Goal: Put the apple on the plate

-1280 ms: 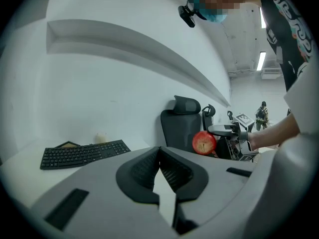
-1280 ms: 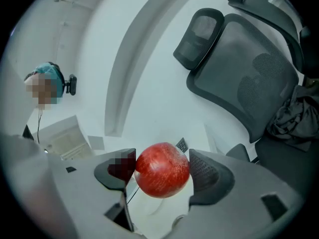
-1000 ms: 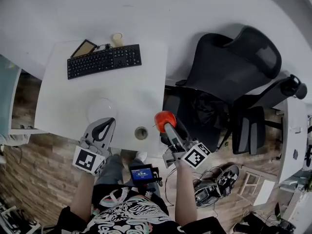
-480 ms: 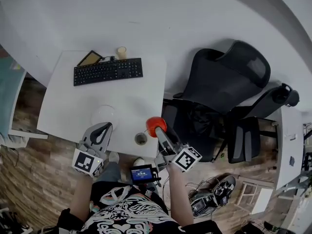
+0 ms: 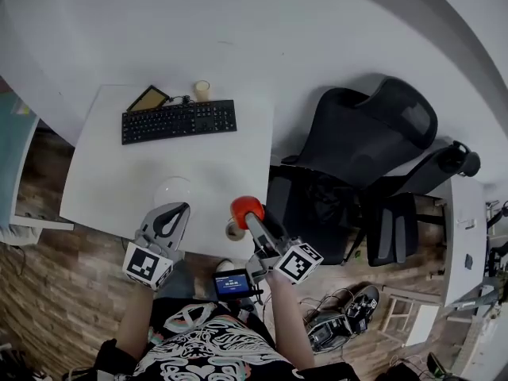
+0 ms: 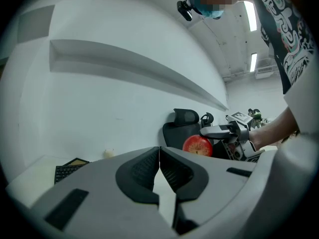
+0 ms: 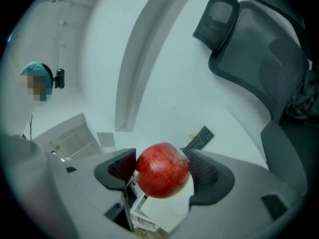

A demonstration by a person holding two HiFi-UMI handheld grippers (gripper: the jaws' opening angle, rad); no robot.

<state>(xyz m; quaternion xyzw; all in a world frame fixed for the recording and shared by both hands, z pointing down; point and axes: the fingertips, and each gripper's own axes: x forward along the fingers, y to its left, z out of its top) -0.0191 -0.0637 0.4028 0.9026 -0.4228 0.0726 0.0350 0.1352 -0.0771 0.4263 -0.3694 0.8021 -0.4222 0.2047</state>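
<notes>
Nearest the person, the left hand-held gripper [image 5: 175, 211] hangs over the near edge of the surface [image 5: 119, 165]. Its jaws are pressed together with nothing between them, and it has barely shifted over the last second. Beside it, the right hand-held gripper [image 5: 251, 219] is clamped on the apple [image 7: 162, 170], with a ribbed pad against each flank of the fruit, which is carried clear of the surface.

What has changed is the apple's place. A second ago it hung off the right edge of the surface, over the dark seat of the chair [image 5: 365, 133]. Now it has come in over the near right part of the surface, just above the round cable hole [image 5: 232, 230]. So the carry is under way and going the right way.

The plate [image 5: 172, 190] — pale and hard to pick out against the white top — lies to the apple's left, just ahead of the left hand-held gripper's tips. The apple is near it but not yet above it, so a further sideways move and a lowering seem to remain before release.

Farther back the keyboard [image 5: 178, 121] sits well apart from all this — no obstacle to the path.
</notes>
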